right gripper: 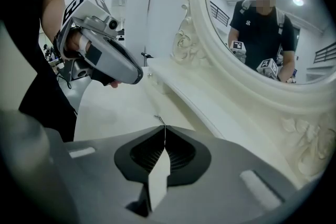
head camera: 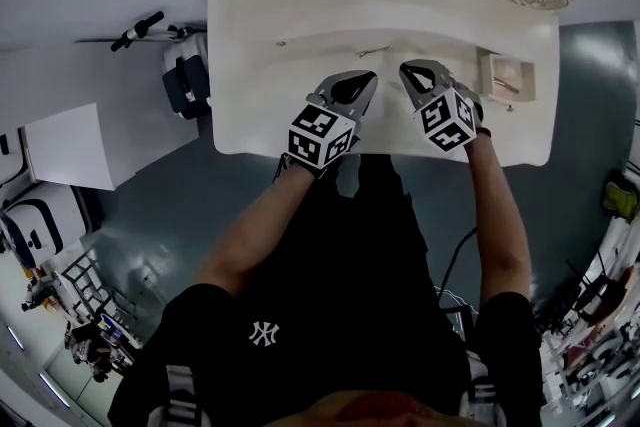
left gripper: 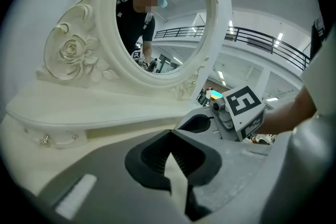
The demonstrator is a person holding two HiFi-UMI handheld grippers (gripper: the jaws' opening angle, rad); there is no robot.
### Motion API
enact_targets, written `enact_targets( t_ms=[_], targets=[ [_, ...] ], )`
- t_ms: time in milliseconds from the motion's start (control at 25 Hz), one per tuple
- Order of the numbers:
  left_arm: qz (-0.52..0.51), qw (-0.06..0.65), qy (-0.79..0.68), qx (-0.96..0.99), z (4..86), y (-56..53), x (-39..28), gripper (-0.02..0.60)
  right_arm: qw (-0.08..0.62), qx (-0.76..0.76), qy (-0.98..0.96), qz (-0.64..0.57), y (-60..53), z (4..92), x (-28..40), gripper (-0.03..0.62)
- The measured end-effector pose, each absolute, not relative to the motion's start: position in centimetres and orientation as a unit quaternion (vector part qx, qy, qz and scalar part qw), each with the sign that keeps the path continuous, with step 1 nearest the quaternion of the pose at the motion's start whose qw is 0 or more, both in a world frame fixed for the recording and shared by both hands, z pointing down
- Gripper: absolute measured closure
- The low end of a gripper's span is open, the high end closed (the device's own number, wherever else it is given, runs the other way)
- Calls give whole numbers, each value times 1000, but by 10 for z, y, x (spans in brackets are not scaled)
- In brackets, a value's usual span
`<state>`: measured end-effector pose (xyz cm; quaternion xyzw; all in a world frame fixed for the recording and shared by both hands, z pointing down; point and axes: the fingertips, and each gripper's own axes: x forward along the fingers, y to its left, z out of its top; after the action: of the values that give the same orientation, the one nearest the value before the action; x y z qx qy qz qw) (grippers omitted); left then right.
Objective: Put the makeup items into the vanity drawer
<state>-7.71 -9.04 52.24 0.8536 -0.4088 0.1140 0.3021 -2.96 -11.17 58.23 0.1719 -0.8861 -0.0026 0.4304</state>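
Jaws pressed together on nothing, the left gripper [head camera: 368,80] and the right gripper [head camera: 408,72] are hovering side by side over the cream-white carved vanity top [head camera: 270,105], seemingly because no makeup items are showing on it, the small pulled-out drawer [head camera: 505,77] standing just right of them.

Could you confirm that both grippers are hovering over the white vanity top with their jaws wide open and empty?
Not quite: the jaws are shut, not wide open. In their own views the left gripper and the right gripper each show tips meeting, empty, over the vanity top.
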Motion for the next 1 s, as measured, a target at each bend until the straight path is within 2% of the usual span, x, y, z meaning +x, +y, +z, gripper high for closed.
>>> enact_targets(
  t_ms=[360,1000],
  targets=[
    [102,317,-442,833,539,-94,-111,581,449,124,-885,-15,-114,607,-68,552],
    [103,339,-452,819,563,-102,-124,581,499,59,-863,-52,-129,662,-94,507]
  ],
)
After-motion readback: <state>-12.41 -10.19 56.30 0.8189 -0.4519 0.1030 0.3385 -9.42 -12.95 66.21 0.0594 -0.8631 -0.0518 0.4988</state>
